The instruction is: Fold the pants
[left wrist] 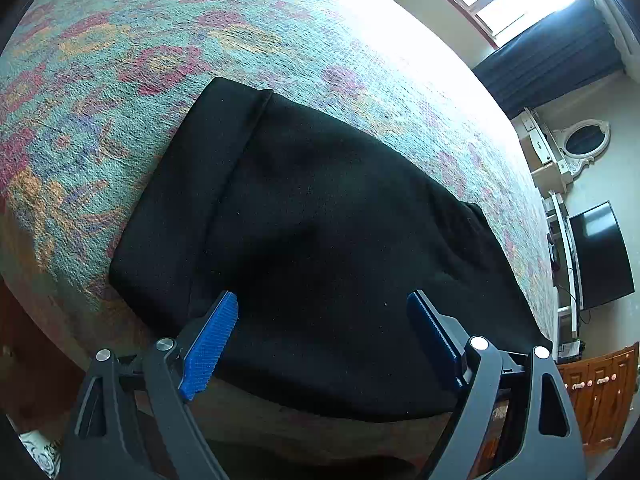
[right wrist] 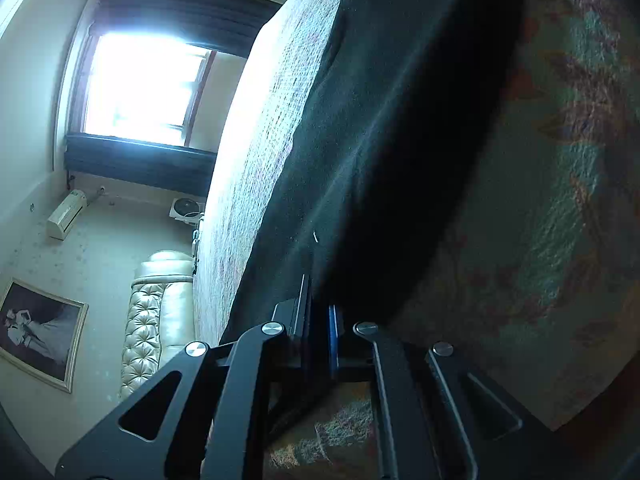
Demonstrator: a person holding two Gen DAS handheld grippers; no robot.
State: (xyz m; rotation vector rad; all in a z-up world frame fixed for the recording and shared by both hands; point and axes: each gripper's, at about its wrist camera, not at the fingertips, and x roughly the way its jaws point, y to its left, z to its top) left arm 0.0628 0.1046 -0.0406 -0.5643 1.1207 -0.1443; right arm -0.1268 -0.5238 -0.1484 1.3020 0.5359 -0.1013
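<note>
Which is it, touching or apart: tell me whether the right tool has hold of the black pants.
Touching. In the right wrist view the right tool is shut, its fingers pinching the near edge of the black pants.

black claw (left wrist: 322,322) arms, blue ribbed pads (left wrist: 210,346), silver screws (left wrist: 165,344)

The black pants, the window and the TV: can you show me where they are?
black pants (left wrist: 320,216): left wrist view, middle of the folded cloth.
window (right wrist: 140,84): right wrist view, bright pane.
TV (left wrist: 602,256): left wrist view, dark screen.
</note>
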